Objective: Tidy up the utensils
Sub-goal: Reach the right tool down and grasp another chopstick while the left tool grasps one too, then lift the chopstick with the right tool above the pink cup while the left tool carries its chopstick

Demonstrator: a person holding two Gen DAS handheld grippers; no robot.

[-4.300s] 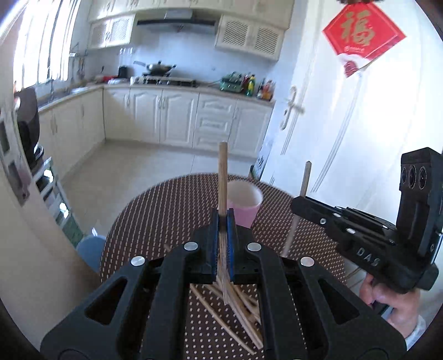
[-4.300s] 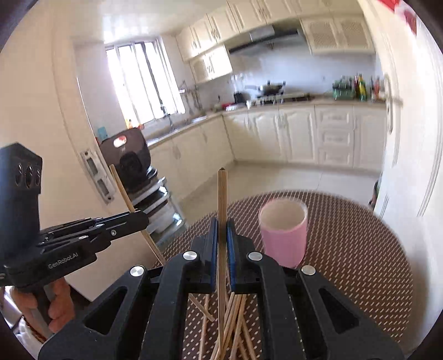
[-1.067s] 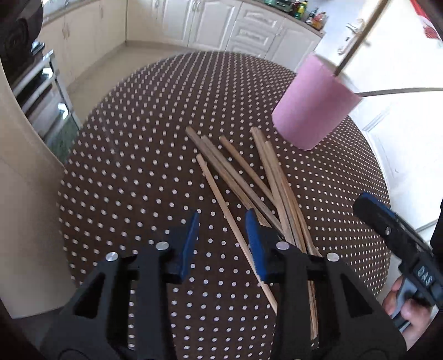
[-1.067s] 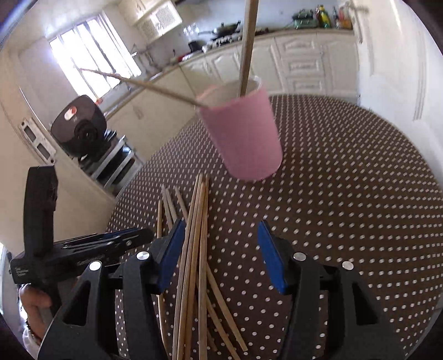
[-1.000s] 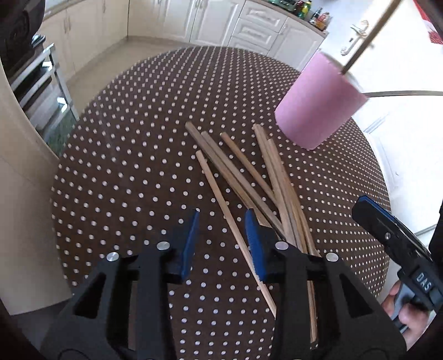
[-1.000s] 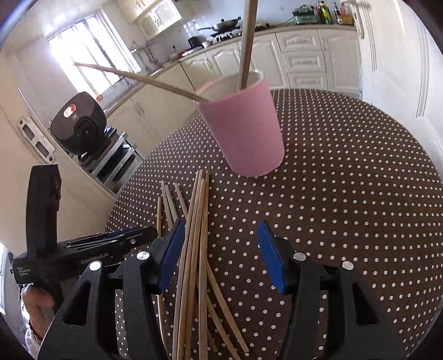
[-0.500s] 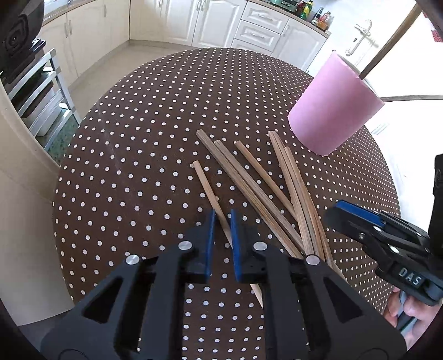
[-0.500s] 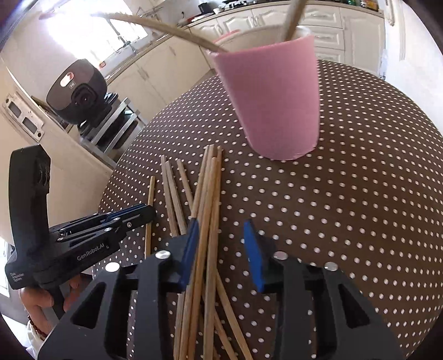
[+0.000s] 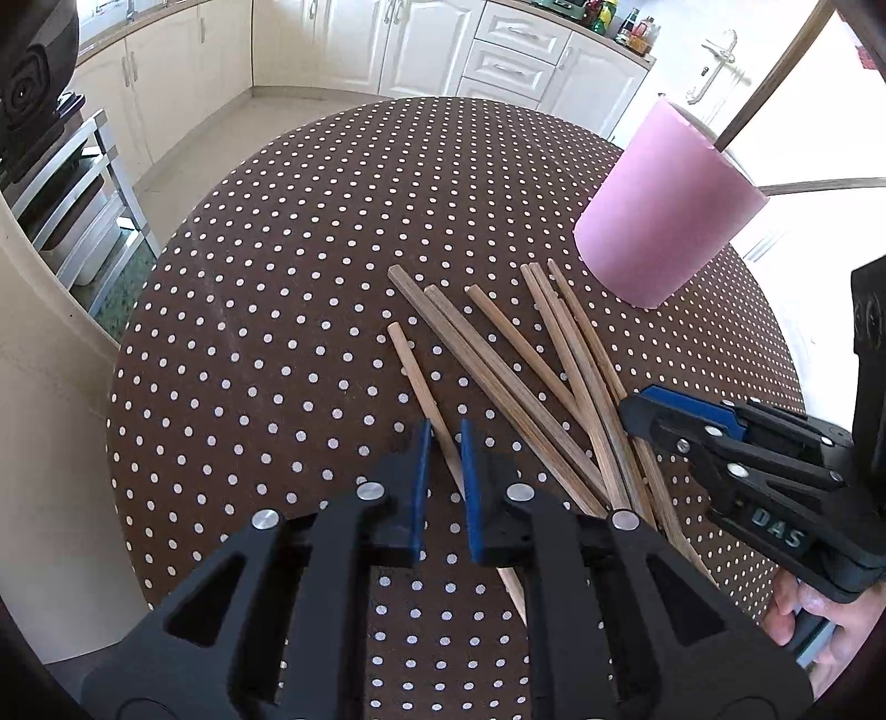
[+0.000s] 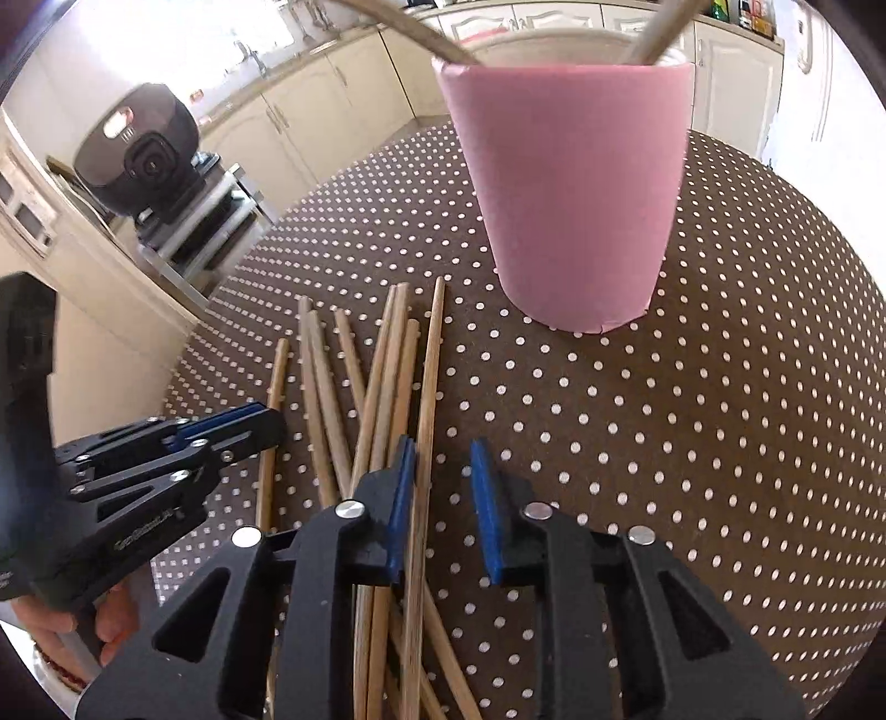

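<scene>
Several wooden chopsticks (image 9: 498,382) lie in a loose pile on the brown dotted table (image 9: 277,310); the pile also shows in the right wrist view (image 10: 382,382). A pink cup (image 9: 664,210) stands behind them, holding two chopsticks (image 10: 437,44); it is close in the right wrist view (image 10: 570,194). My left gripper (image 9: 441,443) is nearly closed around the leftmost chopstick (image 9: 412,371). My right gripper (image 10: 440,471) is open low over the pile, straddling the rightmost chopstick (image 10: 429,376). It also shows in the left wrist view (image 9: 642,410).
The round table's edge (image 9: 119,387) drops off to the left. A black appliance on a metal rack (image 10: 149,160) stands beside the table. White kitchen cabinets (image 9: 443,50) line the far wall. A white door (image 9: 720,61) is behind the cup.
Both grippers let go of chopsticks into the cup, then came down to the pile. My left jaws have narrowed around the leftmost chopstick. My right gripper has moved lower and closer, jaws narrowing.
</scene>
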